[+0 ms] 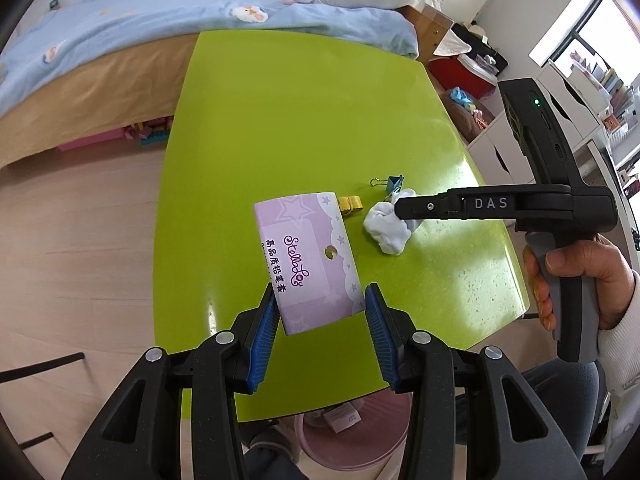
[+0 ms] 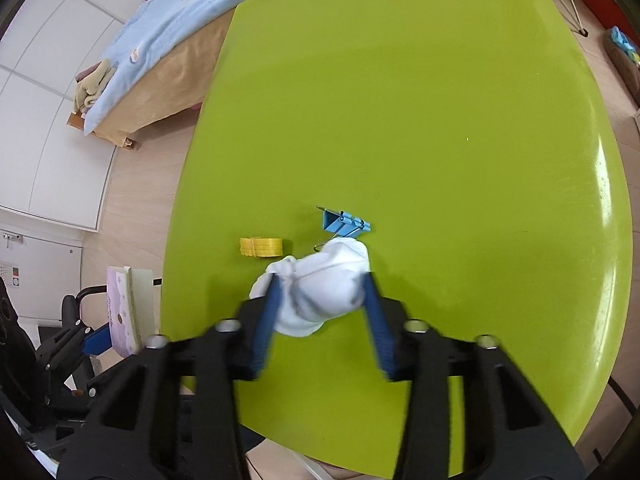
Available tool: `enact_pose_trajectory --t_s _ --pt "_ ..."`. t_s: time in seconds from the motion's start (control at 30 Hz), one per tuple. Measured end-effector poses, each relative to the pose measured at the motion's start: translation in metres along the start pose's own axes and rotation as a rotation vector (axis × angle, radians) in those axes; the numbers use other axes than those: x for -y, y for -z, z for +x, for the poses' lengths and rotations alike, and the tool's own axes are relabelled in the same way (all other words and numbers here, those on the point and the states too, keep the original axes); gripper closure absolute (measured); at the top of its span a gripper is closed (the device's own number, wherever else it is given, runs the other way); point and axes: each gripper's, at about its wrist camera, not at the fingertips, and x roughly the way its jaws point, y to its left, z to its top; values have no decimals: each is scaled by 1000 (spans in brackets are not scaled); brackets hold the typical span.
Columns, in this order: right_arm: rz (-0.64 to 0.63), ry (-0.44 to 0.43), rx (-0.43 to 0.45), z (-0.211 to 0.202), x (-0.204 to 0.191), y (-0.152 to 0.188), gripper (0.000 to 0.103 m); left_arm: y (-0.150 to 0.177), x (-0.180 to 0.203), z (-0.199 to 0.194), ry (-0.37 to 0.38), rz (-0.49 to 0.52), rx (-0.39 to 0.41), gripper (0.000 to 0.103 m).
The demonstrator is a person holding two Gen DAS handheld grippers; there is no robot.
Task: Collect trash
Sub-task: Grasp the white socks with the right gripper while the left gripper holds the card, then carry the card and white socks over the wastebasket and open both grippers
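Observation:
My left gripper (image 1: pixel 322 292) is shut on a purple pencil-cap package (image 1: pixel 308 256), held tilted above the near left part of the green table (image 1: pixel 300 120). The package (image 2: pixel 120 300) also shows at the left edge of the right wrist view. A crumpled white tissue (image 2: pixel 320 280) lies on the table, and my right gripper (image 2: pixel 322 284) is down over it with a blue pad pressed to each side. From the left wrist view, the right gripper (image 1: pixel 400 205) reaches in from the right onto the tissue (image 1: pixel 386 232), held by a person's hand (image 1: pixel 568 276).
A blue binder clip (image 2: pixel 344 224) lies just beyond the tissue, and a yellow band bundle (image 2: pixel 262 247) to its left. A pink bin (image 1: pixel 340 440) with scraps inside stands under the table's near edge. A bed (image 1: pixel 120 20) runs along the far side.

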Motion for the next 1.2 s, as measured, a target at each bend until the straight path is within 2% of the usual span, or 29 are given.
enact_pose_trajectory --t_s 0.13,0.33,0.5,0.87,1.2 --pt "-22 4 21 -6 -3 4 82 0 1 -1 3 1 1 60" --pt "-52 18 88 -36 -9 17 83 6 9 -10 6 23 16 60" --pt "-83 39 152 -69 -15 41 83 12 21 -22 1 56 40 60" --pt "-163 102 254 -123 -37 122 83 49 58 -59 -13 154 95 60" --pt "-171 70 292 -150 -46 203 83 87 78 -85 4 184 129 60"
